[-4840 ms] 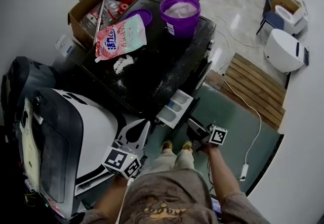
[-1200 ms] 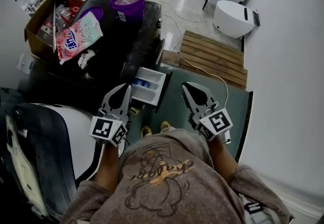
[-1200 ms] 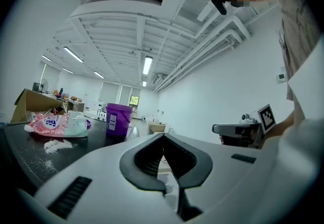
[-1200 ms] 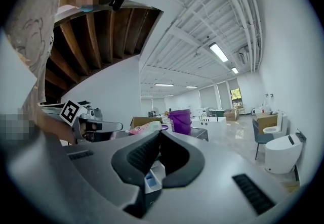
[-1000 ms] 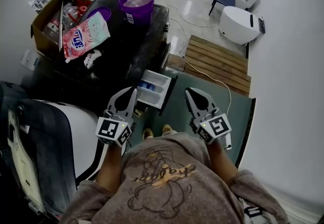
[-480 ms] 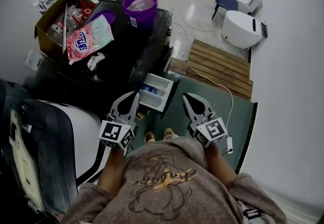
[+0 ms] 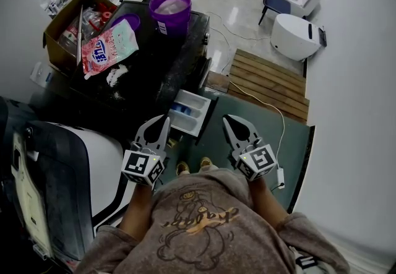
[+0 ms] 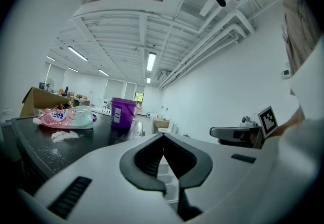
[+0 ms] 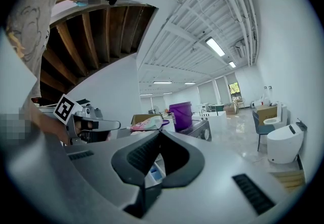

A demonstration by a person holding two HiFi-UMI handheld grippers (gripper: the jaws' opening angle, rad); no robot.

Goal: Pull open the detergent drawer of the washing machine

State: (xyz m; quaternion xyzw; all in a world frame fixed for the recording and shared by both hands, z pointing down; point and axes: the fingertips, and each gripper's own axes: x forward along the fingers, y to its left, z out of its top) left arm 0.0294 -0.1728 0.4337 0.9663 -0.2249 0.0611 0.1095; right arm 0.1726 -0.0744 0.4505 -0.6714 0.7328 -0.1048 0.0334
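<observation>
Head view: detergent drawer [image 7: 190, 112] sticks out of the washing machine [image 7: 148, 90] front toward the near side, with its white compartments exposed and a bit of blue in the far one. It looks pulled well out, so I judge the task essentially done. Left gripper [image 7: 163, 120] sits just left of the drawer's near end, and right gripper [image 7: 228, 119] is off to its right over the green mat [image 7: 266, 137]. Neither one is on the drawer. On the machine top, far side: purple bucket [image 7: 170, 10], detergent bag [image 7: 110, 47], spilled powder [image 7: 116, 75].

Left gripper view: jaw tips are together with nothing clamped. The drawer's compartments show through the gap behind the tips, so it lies beyond the jaws and below them, not in them.

Right gripper view: same picture. The jaws are closed on nothing, and the drawer with its blue insert is visible through the gap, ahead and lower. The other gripper hangs level on the left.

What's left: nothing obvious. I can't tell whether the drawer is at its full stop, so at most one more short tug would be needed.
</observation>
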